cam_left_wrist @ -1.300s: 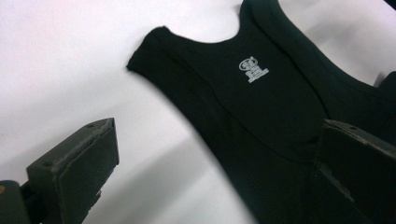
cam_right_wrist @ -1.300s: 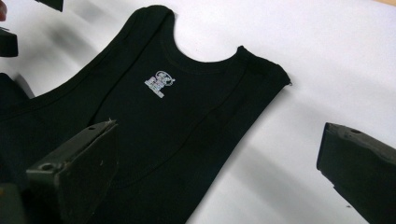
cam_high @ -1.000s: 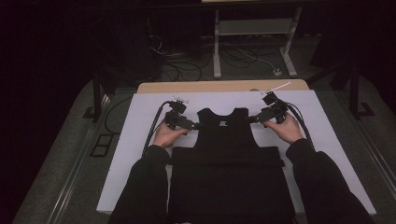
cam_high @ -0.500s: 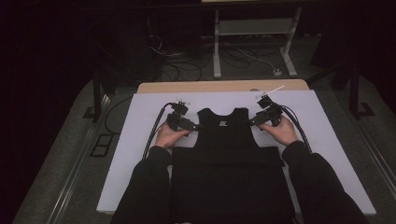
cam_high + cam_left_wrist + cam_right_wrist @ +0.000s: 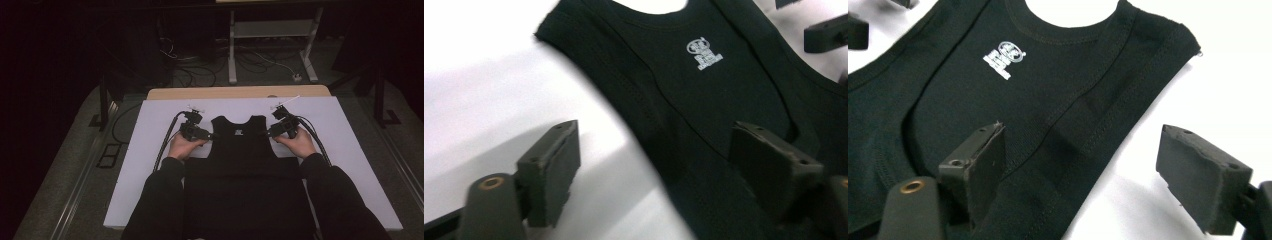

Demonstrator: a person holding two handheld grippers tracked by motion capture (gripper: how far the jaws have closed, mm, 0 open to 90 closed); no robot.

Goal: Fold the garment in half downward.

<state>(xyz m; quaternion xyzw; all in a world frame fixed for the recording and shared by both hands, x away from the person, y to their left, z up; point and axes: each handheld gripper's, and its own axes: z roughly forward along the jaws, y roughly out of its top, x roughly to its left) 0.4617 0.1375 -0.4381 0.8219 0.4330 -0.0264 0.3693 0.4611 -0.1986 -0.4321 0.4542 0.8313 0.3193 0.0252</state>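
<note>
High view: a black tank top (image 5: 242, 165) lies flat on the white table cover (image 5: 350, 165), neckline pointing away from the person. The left gripper (image 5: 210, 135) sits at the top's left armhole edge and the right gripper (image 5: 269, 134) at its right armhole edge, each held low over the cloth by a hand, left hand (image 5: 182, 146) and right hand (image 5: 299, 143). The 2 grippers face each other across the chest.

Left gripper view: the 2 jaws stand apart and have just been closing. The armhole edge of the tank top (image 5: 704, 100) runs between them; one finger (image 5: 551, 170) is over bare white cover, the other finger (image 5: 774, 165) over the black fabric. Neither pad presses the cloth. A small white logo (image 5: 704, 52) shows below the neckline.

Right gripper view: the jaws are likewise apart and have just been closing. One finger (image 5: 978, 165) rests over the fabric of the tank top (image 5: 1048, 90), the other finger (image 5: 1203, 175) over white cover, with the stitched armhole hem between them, not pinched.
</note>
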